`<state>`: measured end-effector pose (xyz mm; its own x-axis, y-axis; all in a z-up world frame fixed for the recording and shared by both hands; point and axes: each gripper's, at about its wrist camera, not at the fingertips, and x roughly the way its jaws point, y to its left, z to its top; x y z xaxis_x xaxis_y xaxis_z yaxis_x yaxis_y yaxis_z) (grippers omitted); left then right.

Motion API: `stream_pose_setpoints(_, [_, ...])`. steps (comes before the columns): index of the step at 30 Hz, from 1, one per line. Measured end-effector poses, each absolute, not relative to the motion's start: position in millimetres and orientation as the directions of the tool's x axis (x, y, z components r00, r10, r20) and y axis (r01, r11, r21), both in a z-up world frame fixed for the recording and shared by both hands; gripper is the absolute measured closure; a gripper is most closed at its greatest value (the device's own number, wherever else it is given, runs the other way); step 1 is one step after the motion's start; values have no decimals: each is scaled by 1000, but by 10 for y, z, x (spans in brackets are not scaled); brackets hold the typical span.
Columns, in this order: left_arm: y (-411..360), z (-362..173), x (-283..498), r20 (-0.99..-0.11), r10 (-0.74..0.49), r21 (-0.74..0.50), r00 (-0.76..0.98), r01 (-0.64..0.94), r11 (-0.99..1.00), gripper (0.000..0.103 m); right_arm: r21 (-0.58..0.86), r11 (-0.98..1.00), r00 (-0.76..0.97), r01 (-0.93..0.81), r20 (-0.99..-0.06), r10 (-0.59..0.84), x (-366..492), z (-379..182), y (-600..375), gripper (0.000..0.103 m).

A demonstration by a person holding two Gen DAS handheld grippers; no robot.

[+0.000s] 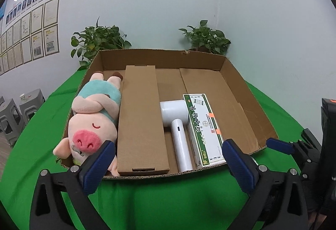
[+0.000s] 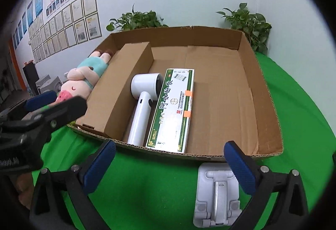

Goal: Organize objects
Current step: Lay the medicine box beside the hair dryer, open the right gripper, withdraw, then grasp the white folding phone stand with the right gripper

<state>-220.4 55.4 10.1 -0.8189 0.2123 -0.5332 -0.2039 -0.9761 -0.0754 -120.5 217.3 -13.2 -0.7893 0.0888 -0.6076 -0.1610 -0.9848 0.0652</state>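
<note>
Right gripper [image 2: 169, 158] wide open, empty, over white phone stand [image 2: 216, 194] on green table [image 2: 147, 183] by cardboard tray [image 2: 271, 104] near edge; lower squarely, pinch stand's sides; left gripper [image 1: 168, 158] open, idle

Matt corrugated cardboard tray [image 1: 247, 87], fuzzy cloth pig [image 1: 92, 116], seemingly glossy plastic dryer [image 1: 178, 125].

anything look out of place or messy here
One thing: a white folding stand lies on the green cloth outside the cardboard tray, in front of its near wall, while the plush pig, hair dryer and other boxes sit inside.
</note>
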Motion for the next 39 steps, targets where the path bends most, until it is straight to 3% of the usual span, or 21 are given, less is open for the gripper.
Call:
stream_pose_setpoints(5, [531, 96, -2192, -534, 202, -84, -821, -186, -979, 0, 127, -979, -767, -161, -640, 43, -1293, -125, 2331, 0])
stream_pose_setpoints(12, [474, 76, -2196, -546, 154, -68, -824, -139, -988, 0, 108, -985, -698, -135, -716, 17, -1711, -259, 2367, 0])
stream_pose_setpoints(27, [516, -91, -1865, -543, 111, -36, -832, -109, -993, 0, 68, -986, -766, -155, -638, 76, -725, -327, 2487, 0])
stream_pose_setpoints(36, [634, -213, -1810, -560, 126, -36, -819, -128, -991, 0, 41, -974, -653, -222, -749, 117, -633, -779, 2712, 2])
stream_pose_setpoints(39, [625, -235, -1816, -567, 135, -46, -813, -132, -990, 0, 34, -969, -610, -245, -782, 127, -712, -930, 2742, 12])
